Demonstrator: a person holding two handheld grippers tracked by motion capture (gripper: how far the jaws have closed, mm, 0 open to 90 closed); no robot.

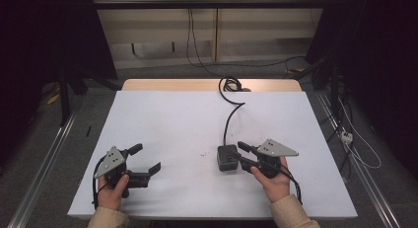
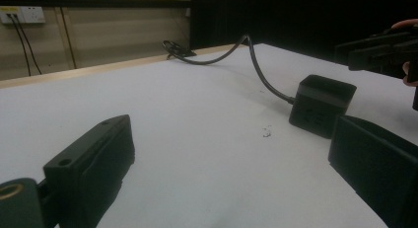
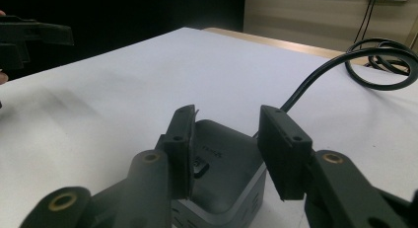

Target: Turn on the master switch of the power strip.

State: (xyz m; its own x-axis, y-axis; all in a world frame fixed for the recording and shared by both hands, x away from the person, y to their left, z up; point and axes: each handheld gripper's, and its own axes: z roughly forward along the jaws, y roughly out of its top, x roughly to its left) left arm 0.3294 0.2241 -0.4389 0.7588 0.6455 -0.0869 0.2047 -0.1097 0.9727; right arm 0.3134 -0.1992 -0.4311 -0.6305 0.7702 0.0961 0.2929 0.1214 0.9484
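Observation:
A black power cube (image 1: 226, 158) sits on the white table (image 1: 172, 119), right of centre; its black cable (image 1: 227, 122) runs to the far edge and ends in a coil. My right gripper (image 1: 241, 154) is open at the cube's right side, one jaw on each side of that edge. In the right gripper view the right gripper (image 3: 227, 120) hovers just over the cube (image 3: 222, 171) without clamping it. My left gripper (image 1: 148, 157) is open and empty near the front left. From the left gripper view, the left gripper (image 2: 231, 134) faces the cube (image 2: 323, 104) some way off.
The cable coil (image 1: 229, 83) lies at the table's far edge, on a wooden strip (image 1: 162, 84). Small dark specks (image 1: 202, 155) mark the cloth left of the cube. Loose cables and a white power strip (image 1: 346, 135) lie on the floor at the right.

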